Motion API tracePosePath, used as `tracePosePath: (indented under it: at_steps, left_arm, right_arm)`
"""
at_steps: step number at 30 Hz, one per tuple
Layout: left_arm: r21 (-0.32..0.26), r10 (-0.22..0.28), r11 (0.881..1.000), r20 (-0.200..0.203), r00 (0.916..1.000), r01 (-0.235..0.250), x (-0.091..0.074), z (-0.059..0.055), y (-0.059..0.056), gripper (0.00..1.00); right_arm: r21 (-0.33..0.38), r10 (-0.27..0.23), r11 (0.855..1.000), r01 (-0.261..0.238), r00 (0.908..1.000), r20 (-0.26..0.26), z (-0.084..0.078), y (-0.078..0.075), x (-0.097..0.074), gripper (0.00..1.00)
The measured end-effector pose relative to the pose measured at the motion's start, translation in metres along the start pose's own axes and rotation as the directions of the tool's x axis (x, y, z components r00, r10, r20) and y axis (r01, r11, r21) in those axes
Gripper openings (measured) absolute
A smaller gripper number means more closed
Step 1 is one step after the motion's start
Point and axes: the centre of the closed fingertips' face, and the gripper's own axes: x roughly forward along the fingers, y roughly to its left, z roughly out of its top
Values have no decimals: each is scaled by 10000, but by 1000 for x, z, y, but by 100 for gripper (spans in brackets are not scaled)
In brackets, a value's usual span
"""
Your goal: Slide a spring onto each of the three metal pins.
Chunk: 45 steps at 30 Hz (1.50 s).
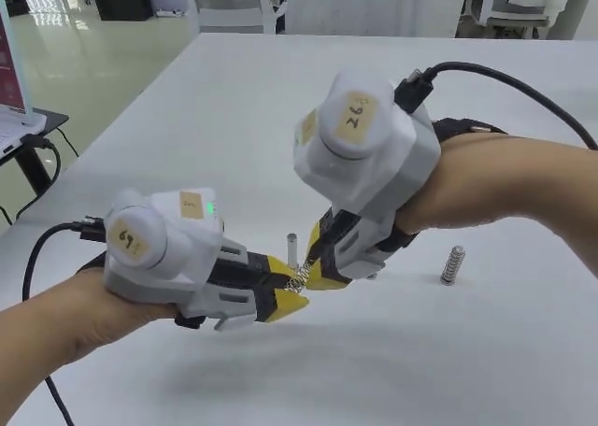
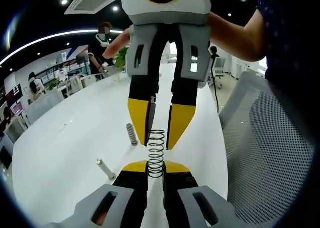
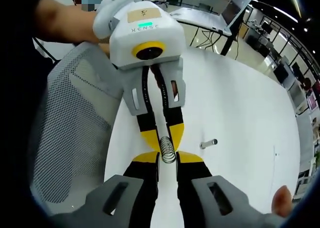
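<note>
Spring [image 2: 156,155] bridges both tools over the tabletop [image 1: 234,99], toward its near edge, just beside an upright pin [image 1: 291,248]. Long axis runs tip to tip, slanted: low end at left gripper [image 2: 156,167], high end at right gripper [image 3: 168,158]. Both jaw pairs nrly closed, each pinching a spring end.

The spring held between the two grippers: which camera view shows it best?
The left gripper view: the spring shows its coils plainly between both pairs of jaws. The right gripper view shows it shorter, seen more end-on; in the head view it is small between the yellow tips.
</note>
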Motion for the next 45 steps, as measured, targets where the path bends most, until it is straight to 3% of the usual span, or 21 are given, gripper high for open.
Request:
tracePosePath:
  at_steps: [27,45]
  left_arm:
    - [189,-11,9998,521,9986,1,-3,12,-2,2]
    - [-146,57,9999,462,9989,-50,-3,9,0,7]
  right_arm:
    - [239,226,9994,-234,9992,319,3,3,3,9]
    - [39,278,9996,-278,9995,170,3,3,3,9]
